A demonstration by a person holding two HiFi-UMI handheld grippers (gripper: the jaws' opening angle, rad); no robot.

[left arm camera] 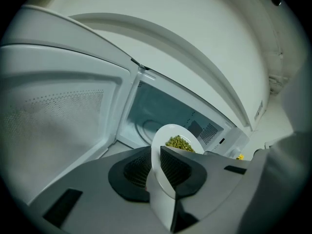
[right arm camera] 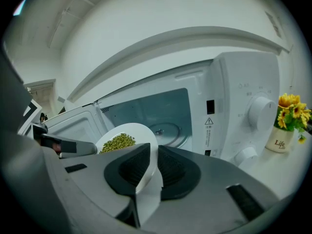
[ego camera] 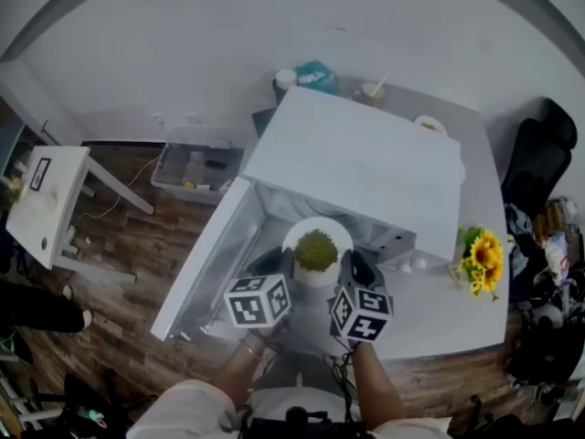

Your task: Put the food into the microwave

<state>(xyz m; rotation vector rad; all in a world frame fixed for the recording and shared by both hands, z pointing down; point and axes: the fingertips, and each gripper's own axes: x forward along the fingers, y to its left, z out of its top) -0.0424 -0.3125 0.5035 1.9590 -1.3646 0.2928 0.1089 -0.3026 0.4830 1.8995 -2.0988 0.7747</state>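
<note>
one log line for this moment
plate: held at microwave mouth | left gripper: shut on plate | right gripper: shut on plate | door: open | green food: on plate

A makeshift kitchen corner in a lived-in room: a white microwave [ego camera: 356, 167] stands door open on a white table [ego camera: 457, 314] just ahead of the left tongs [ego camera: 284, 265] and right tongs [ego camera: 352, 267]. Sunflowers [ego camera: 482, 259] sit to their right, drink cups [ego camera: 373, 90] beyond, and a plastic storage bin [ego camera: 196, 172] on wood-plank floor [ego camera: 137, 240] to their left.

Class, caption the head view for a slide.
Left gripper and right gripper hold a round white plate of green peas before the open white microwave.
</note>
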